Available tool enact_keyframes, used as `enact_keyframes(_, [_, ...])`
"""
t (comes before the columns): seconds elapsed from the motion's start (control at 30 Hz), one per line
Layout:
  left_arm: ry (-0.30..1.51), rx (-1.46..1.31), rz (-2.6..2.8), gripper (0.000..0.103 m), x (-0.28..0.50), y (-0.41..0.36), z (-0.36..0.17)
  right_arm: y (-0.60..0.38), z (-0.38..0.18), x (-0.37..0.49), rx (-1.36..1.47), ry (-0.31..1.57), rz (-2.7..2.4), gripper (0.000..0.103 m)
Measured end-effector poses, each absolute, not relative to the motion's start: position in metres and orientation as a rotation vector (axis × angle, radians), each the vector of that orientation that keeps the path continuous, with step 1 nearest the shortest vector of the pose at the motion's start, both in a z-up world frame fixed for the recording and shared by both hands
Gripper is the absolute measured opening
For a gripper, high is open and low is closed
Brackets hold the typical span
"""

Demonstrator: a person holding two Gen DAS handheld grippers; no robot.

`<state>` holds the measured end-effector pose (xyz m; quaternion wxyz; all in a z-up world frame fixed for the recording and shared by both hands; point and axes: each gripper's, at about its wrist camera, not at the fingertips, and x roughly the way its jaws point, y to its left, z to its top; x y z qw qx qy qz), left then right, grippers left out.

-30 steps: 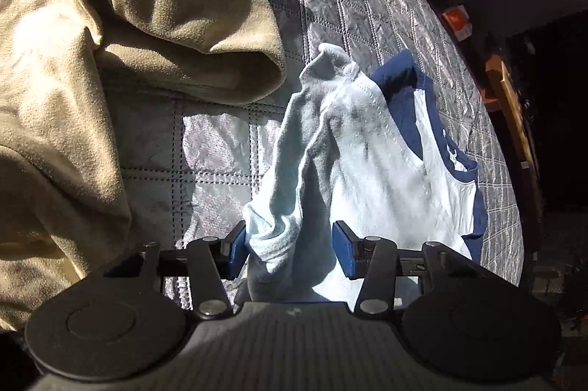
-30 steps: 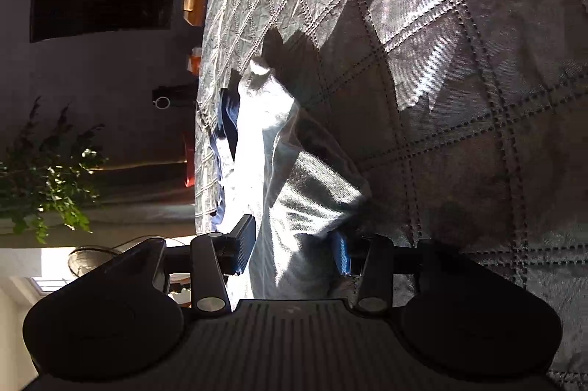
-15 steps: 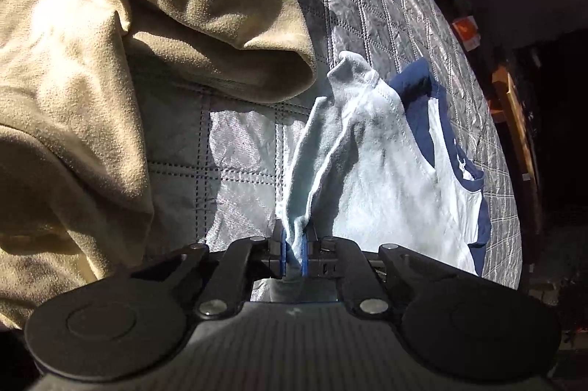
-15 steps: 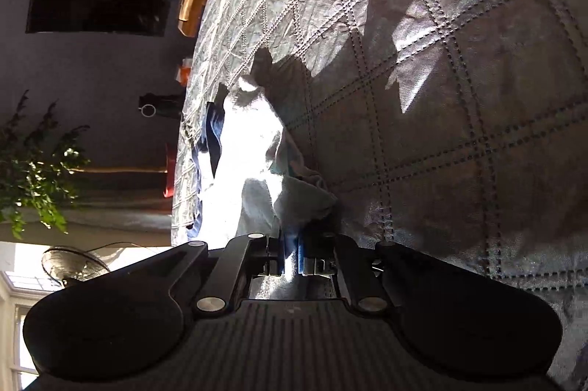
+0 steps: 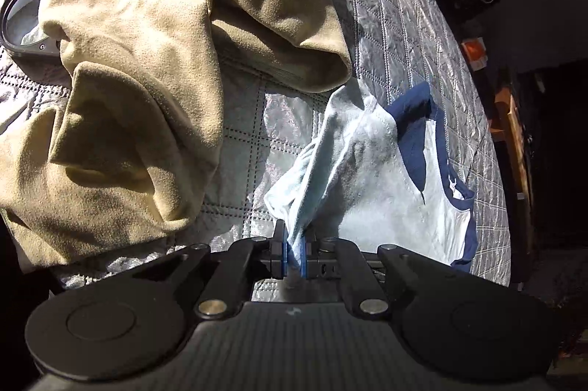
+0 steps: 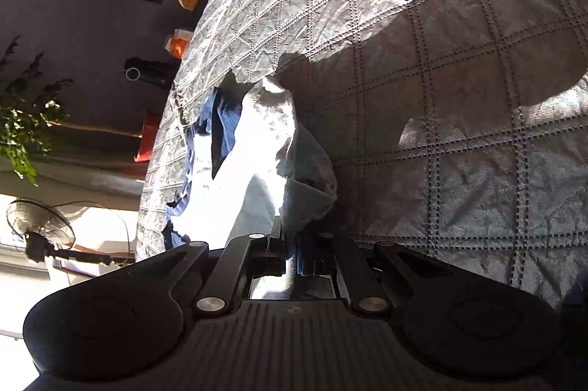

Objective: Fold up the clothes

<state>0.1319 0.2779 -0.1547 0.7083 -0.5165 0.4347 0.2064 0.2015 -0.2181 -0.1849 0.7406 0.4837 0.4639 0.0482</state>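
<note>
Left tool [image 5: 293, 249] and right tool [image 6: 290, 253] each clenched on the pale blue shirt [image 5: 367, 178]

Both grippers pinched tight on cloth

The left gripper [image 5: 293, 253] points steeply downward, its two black linkage arms drawn in toward the middle and its blue-padded fingers [image 5: 281, 255] pressed together on a gathered edge of the pale blue shirt [image 5: 371, 178], which rises out from between them. The right gripper [image 6: 290, 257] points down at a shallower slant, rolled to one side, with its arms folded inward the same way; its fingers [image 6: 276, 236] are clamped on another bunched edge of the shirt, held just above the fingertips. Neither holding hand nor any sleeve shows in either wrist view.
</note>
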Motion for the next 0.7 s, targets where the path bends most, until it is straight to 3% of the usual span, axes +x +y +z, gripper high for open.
enact_keyframes(0.4, [0.900,-1.322,0.469,0.005,0.071,0.272,-0.125,-0.243,-0.138,0.160,1.012,1.036,0.124,0.006])
enact_keyframes(0.7, [0.894,-1.324,0.455,0.005,0.113,0.279,-0.109,-0.233,-0.118,0.213,1.049,0.994,0.148,0.006])
